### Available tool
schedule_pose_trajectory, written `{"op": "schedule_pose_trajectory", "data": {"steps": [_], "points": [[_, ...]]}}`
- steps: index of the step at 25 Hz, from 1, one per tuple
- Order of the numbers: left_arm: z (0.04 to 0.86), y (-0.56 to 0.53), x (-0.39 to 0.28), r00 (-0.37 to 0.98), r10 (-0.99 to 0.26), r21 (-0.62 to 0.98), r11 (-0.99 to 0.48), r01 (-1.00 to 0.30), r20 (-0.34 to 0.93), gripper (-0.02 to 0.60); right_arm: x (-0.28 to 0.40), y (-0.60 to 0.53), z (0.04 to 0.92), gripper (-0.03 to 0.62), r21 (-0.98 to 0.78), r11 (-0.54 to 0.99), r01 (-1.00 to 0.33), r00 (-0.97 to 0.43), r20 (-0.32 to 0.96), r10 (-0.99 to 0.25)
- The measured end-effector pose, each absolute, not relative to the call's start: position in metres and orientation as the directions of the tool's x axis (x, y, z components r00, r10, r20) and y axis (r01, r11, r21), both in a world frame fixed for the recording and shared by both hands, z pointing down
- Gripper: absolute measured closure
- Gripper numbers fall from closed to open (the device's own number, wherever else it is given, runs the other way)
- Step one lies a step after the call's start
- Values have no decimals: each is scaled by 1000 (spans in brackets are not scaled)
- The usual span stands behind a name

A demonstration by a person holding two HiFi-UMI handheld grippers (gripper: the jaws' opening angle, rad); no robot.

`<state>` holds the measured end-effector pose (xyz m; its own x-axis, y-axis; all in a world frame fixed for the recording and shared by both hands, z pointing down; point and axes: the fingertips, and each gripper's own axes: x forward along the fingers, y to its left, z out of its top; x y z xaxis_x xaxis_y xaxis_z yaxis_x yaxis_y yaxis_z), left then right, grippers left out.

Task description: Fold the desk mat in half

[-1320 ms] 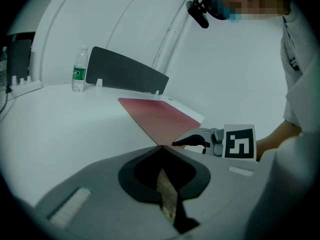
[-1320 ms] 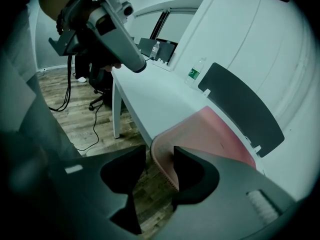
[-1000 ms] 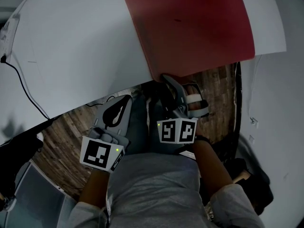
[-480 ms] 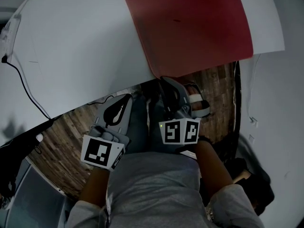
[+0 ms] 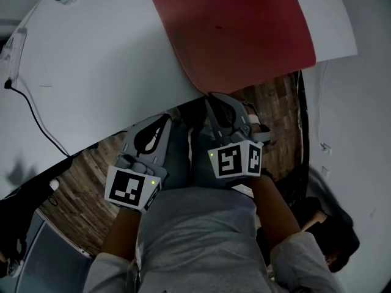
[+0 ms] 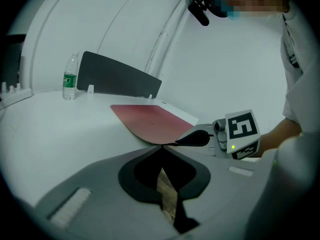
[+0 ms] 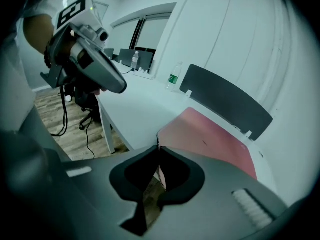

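Red mat [image 5: 238, 35] just clamped by right hand-held gripper [image 5: 211, 96].

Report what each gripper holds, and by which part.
The right gripper, jaws just closed, pinches the red desk mat by its near rounded corner. The left gripper is shut on nothing.

Red mat [image 5: 238, 29] on white desk [image 5: 104, 72]; black screen [image 6: 117, 76] and green-labelled bottle [image 6: 69, 79] at desk's rear; brown wood-grain floor [image 5: 79, 173] below desk; black cable [image 5: 30, 112] on desk.
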<state>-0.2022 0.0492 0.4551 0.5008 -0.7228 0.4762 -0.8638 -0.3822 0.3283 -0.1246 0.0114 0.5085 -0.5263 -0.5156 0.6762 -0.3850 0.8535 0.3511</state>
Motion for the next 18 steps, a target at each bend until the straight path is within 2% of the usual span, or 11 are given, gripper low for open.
{"op": "schedule_pose_trajectory", "data": {"steps": [7, 18], "points": [[441, 43, -200, 538, -704, 315, -436, -843, 463, 563, -115, -6, 487, 572, 278, 821, -499, -533, 649, -543], [418, 18, -170, 584, -676, 306, -498, -812, 449, 563, -91, -33, 460, 572, 144, 801, -581, -567, 634, -526]]}}
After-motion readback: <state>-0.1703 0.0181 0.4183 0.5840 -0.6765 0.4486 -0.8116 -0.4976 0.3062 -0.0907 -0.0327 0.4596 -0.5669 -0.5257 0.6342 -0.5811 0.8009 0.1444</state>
